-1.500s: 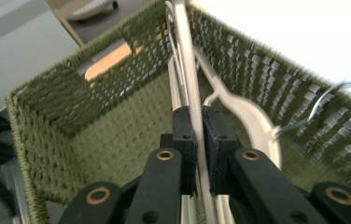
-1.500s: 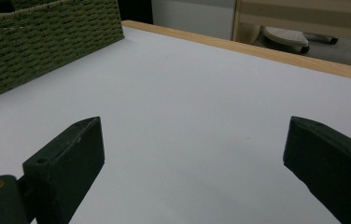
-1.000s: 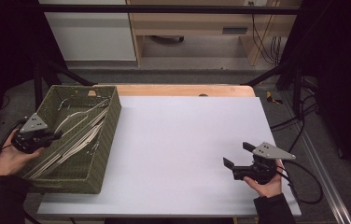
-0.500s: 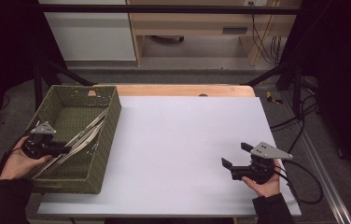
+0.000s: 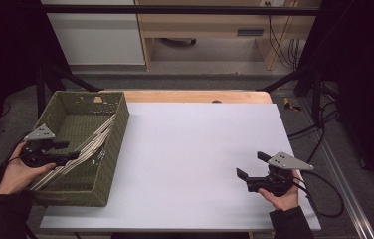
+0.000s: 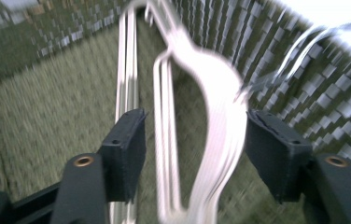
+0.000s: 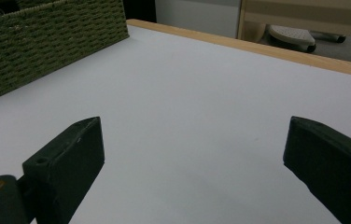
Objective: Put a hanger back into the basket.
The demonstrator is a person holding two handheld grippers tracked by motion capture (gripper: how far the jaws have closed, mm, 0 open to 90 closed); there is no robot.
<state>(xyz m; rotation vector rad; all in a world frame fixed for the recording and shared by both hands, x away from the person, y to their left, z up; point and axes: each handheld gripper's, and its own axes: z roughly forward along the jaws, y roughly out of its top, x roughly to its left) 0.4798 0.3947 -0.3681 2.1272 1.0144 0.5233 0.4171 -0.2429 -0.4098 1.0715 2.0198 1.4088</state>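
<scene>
A bundle of pale clothes hangers (image 5: 93,142) lies slanted in a green woven basket (image 5: 118,144) at the table's left. My left gripper (image 5: 73,155) reaches into the basket from the left. In the left gripper view its jaws (image 6: 194,149) have just been opening; the blurred hangers (image 6: 220,93) run between them, and the pads stand clear of them on both sides. My right gripper (image 5: 248,165) hovers low over the white table top near the front right, pointing left. Its jaws (image 7: 197,154) are wide open with nothing between them.
The white table top (image 5: 200,149) stretches between the basket and my right gripper, with a wooden strip (image 5: 195,96) along its far edge. In the right gripper view the basket's woven wall (image 7: 47,37) stands far off. Cables (image 5: 319,129) lie on the floor at the right.
The left gripper's jaws have opened off the hangers, and the hand has shifted slightly inside the basket. The right gripper has kept still.
</scene>
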